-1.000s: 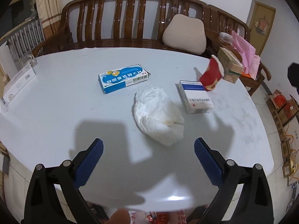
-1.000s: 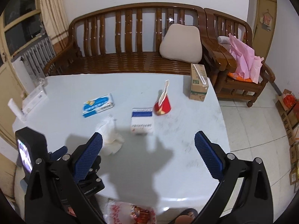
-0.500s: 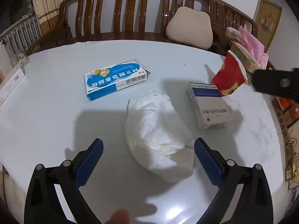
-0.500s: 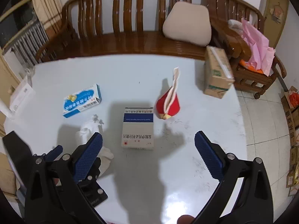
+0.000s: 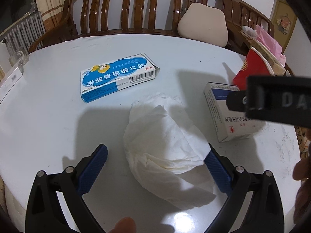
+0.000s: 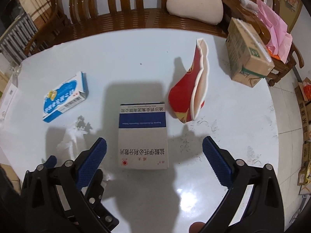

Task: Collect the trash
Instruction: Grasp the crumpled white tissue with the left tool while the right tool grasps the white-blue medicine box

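Observation:
A crumpled white tissue (image 5: 165,145) lies on the white table (image 5: 48,116), between the open jaws of my left gripper (image 5: 155,161). A white-and-blue medicine box (image 6: 142,136) lies between the open jaws of my right gripper (image 6: 154,155); it also shows in the left wrist view (image 5: 219,112), partly hidden by the right gripper's body. A blue medicine box (image 5: 118,77) lies further back left, also in the right wrist view (image 6: 64,97). A crushed red paper cup (image 6: 191,95) lies right of the white box.
A brown cardboard carton (image 6: 247,58) stands at the table's far right edge. A wooden bench (image 5: 145,11) with a beige cushion (image 5: 203,27) runs behind the table. Pink paper (image 6: 276,31) lies on a chair. Boxes sit on the floor at right.
Both grippers have moved forward and down toward the table. The tissue now sits between the left jaws and the white box between the right jaws. Both stayed open.

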A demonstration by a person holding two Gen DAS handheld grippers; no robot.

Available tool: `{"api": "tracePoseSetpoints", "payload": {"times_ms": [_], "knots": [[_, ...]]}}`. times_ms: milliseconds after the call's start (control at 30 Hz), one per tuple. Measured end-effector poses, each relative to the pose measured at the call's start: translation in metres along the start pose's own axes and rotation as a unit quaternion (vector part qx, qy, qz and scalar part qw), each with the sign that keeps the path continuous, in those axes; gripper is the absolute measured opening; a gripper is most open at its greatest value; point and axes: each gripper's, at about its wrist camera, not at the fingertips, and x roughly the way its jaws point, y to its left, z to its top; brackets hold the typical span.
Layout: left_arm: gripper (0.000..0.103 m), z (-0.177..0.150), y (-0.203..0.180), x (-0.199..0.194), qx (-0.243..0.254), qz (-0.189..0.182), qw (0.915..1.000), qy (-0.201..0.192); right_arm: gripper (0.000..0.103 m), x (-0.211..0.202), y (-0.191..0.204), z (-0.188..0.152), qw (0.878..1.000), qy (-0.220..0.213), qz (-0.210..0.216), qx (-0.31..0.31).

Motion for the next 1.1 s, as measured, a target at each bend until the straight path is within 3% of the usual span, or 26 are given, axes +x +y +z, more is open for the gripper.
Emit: {"api": "tracePoseSetpoints", "payload": {"times_ms": [333,633,867,1100], "knots": [[0.089,0.0,0.003,0.004,0.007,0.016,0.9998,-0.007,0.096,0.021,0.002,0.0,1.0,0.019,0.003,0.007],[0.07,0.002,0.001,0.001,0.013,0.013,0.9997,-0.013,0.096,0.032,0.006,-0.001,1.0,0.03,0.0,0.004],[0.046,0.001,0.006,-0.004,0.01,0.012,0.9998,-0.015,0.094,0.037,0.012,-0.002,0.999,0.03,-0.01,-0.01],[0.035,0.001,0.007,-0.005,0.007,0.01,0.9998,-0.014,0.084,0.035,0.015,-0.005,1.0,0.021,-0.018,-0.016]]}}
